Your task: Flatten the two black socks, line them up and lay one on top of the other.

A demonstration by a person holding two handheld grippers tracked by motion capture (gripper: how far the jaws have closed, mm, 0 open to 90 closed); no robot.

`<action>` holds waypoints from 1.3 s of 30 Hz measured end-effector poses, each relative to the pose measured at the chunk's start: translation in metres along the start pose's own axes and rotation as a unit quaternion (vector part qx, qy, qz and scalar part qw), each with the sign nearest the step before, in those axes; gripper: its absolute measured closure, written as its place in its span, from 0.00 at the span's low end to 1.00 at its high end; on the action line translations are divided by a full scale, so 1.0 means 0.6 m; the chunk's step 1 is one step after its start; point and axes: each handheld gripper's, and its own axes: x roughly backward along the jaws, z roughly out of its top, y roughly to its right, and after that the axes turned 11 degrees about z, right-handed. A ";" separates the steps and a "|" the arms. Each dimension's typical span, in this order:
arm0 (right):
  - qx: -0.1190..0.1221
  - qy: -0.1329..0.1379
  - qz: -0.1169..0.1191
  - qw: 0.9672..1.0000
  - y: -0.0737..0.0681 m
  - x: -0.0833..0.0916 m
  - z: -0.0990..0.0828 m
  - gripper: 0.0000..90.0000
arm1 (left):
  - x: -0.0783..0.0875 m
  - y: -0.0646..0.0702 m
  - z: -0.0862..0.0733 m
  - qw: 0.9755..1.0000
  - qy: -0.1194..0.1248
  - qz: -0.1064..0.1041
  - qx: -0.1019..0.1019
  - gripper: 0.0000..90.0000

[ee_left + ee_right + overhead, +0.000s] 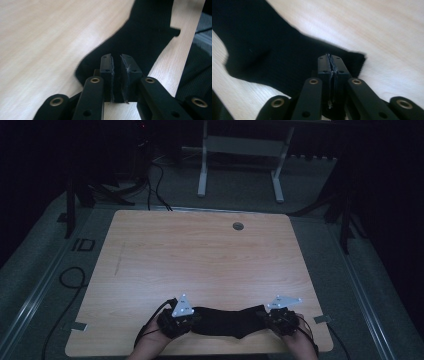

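A black sock (225, 320) lies stretched left to right on the wooden table (200, 255), close to its front edge. My left gripper (194, 320) is at the sock's left end and my right gripper (263, 318) at its right end, each held in a hand. In the left gripper view the jaws of the left gripper (116, 57) stand nearly together, with dark sock (140, 37) fabric in the thin gap. In the right gripper view the right gripper (329, 57) has its pads pressed together on the sock (274, 55) near its end.
A round cable hole (238, 226) sits at the table's far middle. Beyond the table a white-legged frame (240, 165) stands on grey floor. Cables (70, 280) lie on the floor at the left. Both hands are right at the table's front edge.
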 end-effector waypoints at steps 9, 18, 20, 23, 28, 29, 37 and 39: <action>0.002 0.002 -0.009 1.000 0.026 -0.026 0.009 0.99 | -0.051 -0.030 -0.021 0.999 -0.023 0.017 0.017 0.99; 0.010 0.011 -0.022 1.000 0.053 -0.055 0.048 0.99 | -0.069 -0.071 -0.010 0.999 -0.016 0.040 0.012 0.99; 0.007 0.016 -0.023 1.000 0.061 -0.064 0.059 0.99 | -0.073 -0.083 -0.007 0.999 -0.014 0.046 0.012 0.99; 0.008 0.021 -0.029 0.999 0.072 -0.075 0.073 0.98 | -0.079 -0.097 -0.004 0.999 -0.011 0.050 0.015 0.99; 0.007 0.027 -0.037 0.999 0.088 -0.093 0.098 0.98 | -0.090 -0.119 0.004 0.998 -0.010 0.058 0.020 0.99; 0.008 0.027 -0.039 0.999 0.091 -0.096 0.102 0.98 | -0.092 -0.123 0.006 0.998 -0.011 0.059 0.021 0.99; 0.001 0.053 -0.011 0.999 0.099 -0.093 0.117 0.83 | -0.083 -0.129 0.014 0.998 0.021 0.059 0.026 0.72; 0.010 0.070 -0.003 0.998 0.097 -0.083 0.116 0.68 | -0.074 -0.127 0.015 0.998 0.038 0.053 0.025 0.60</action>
